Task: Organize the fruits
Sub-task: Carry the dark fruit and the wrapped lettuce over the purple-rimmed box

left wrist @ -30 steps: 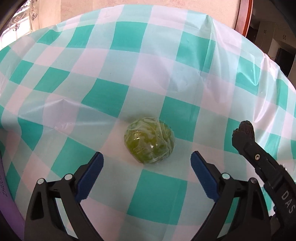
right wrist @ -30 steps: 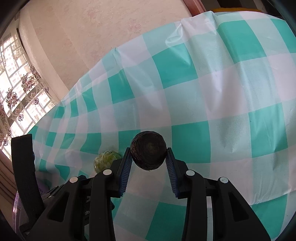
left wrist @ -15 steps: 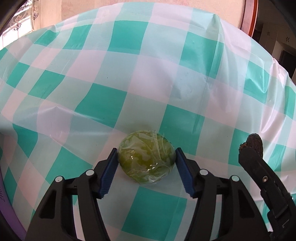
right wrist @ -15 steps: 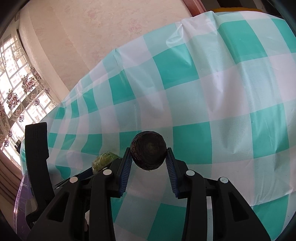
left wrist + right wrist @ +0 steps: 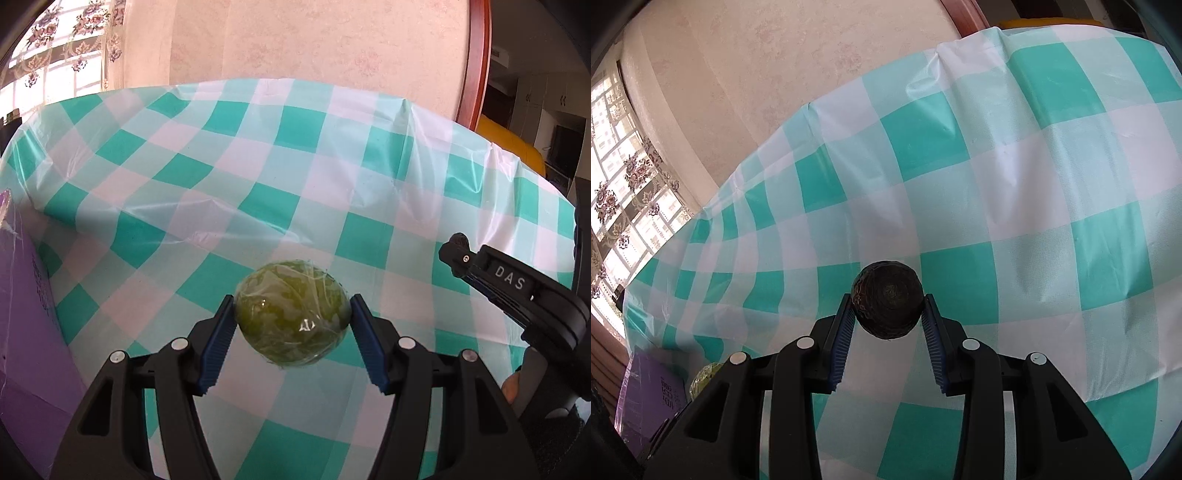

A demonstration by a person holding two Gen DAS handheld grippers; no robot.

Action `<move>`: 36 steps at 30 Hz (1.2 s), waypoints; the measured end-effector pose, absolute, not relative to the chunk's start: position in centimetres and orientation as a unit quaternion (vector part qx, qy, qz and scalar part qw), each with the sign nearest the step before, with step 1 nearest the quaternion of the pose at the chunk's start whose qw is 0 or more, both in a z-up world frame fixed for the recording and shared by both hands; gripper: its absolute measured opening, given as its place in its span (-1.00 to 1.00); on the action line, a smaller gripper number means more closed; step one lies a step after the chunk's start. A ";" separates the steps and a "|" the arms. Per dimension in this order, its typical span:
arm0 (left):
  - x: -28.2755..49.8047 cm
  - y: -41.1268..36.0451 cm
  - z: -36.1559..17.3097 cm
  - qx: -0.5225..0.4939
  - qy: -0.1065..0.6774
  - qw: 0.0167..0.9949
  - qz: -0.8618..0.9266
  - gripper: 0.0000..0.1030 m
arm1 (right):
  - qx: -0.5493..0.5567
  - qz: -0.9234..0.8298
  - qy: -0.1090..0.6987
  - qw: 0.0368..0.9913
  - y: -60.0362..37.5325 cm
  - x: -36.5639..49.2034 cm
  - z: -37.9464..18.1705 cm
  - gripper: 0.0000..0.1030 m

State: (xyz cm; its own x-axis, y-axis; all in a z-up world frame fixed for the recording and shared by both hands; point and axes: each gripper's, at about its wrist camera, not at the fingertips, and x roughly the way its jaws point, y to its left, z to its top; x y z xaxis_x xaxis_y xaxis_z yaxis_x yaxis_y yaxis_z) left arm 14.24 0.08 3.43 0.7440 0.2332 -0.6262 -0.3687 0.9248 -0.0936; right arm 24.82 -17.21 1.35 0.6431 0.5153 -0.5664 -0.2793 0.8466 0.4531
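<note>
Since a second ago my left gripper (image 5: 292,325) has closed its blue pads on the green plastic-wrapped fruit (image 5: 291,313) and lifted it off the checked tablecloth (image 5: 258,155) — more wall and window now show beyond the table. I see a purple box (image 5: 26,332) at the left edge. My right gripper (image 5: 887,314) has not moved — it keeps the dark round fruit (image 5: 887,298) pinched tight above the cloth.

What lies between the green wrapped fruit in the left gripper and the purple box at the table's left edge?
Only bare checked tablecloth lies between the green wrapped fruit and the purple box, as the left wrist view shows.
</note>
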 end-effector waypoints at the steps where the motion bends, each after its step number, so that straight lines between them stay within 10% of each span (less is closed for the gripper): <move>1: 13.2 0.2 3.3 -0.108 0.318 0.928 0.160 0.20 | 0.164 0.221 0.358 0.892 -17.2 24.5 1.4 -0.27; 36: -10.5 2.2 13.3 -0.069 0.201 0.969 0.126 0.21 | 0.156 0.180 0.341 0.909 -15.5 2.8 3.1 -0.27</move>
